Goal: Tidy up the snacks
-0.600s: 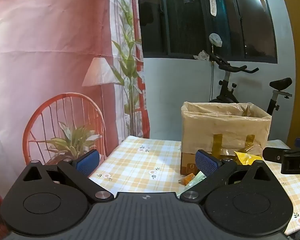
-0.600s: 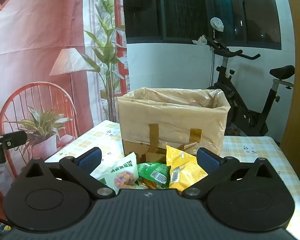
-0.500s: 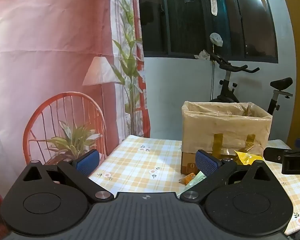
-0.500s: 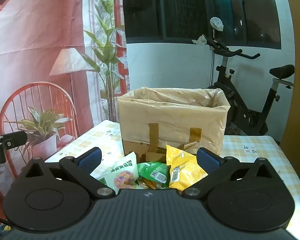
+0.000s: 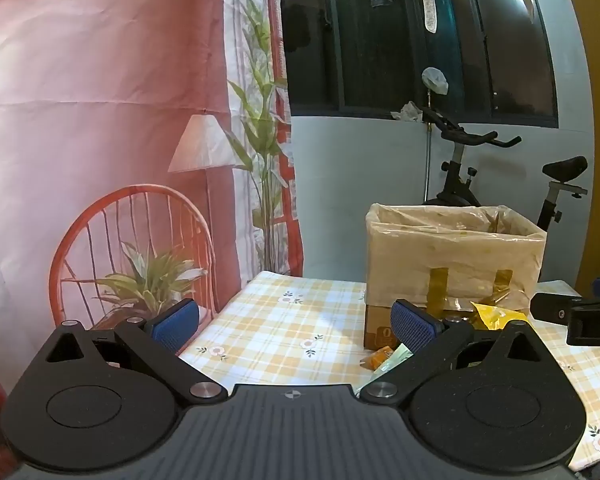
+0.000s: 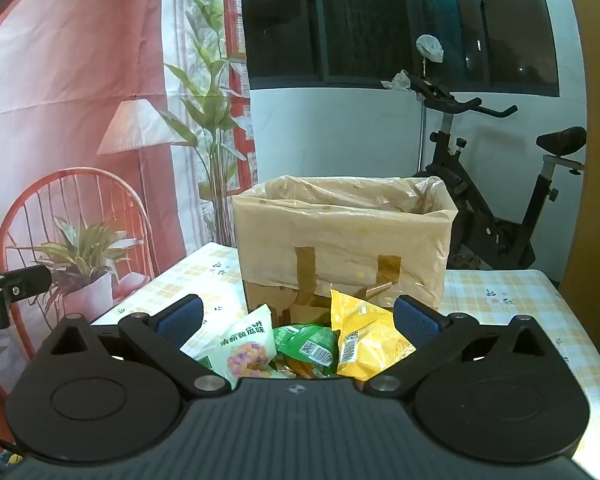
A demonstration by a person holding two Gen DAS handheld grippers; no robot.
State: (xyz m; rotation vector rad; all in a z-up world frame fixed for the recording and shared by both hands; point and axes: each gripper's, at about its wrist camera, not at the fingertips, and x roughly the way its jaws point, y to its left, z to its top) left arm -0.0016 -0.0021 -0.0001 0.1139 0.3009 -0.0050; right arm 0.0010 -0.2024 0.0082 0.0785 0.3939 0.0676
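A cardboard box [image 6: 342, 240] lined with a clear plastic bag stands on the checked tablecloth [image 6: 508, 300]. In front of it lies a heap of snack packets: a white one [image 6: 236, 344], a green one [image 6: 308, 342] and a yellow one [image 6: 366, 340]. My right gripper [image 6: 298, 320] hovers open over the heap, gripping nothing. In the left wrist view my left gripper [image 5: 294, 322] is open and empty above the tablecloth [image 5: 284, 328], left of the box [image 5: 452, 248]. The yellow packet [image 5: 496, 314] and an orange packet [image 5: 380, 358] peek out by its right finger.
A printed backdrop with a chair, lamp and plants hangs behind the table's left edge [image 5: 100, 160]. An exercise bike [image 6: 500, 208] stands behind the box under a dark window. The other gripper's tip shows at the right edge of the left wrist view [image 5: 572, 314].
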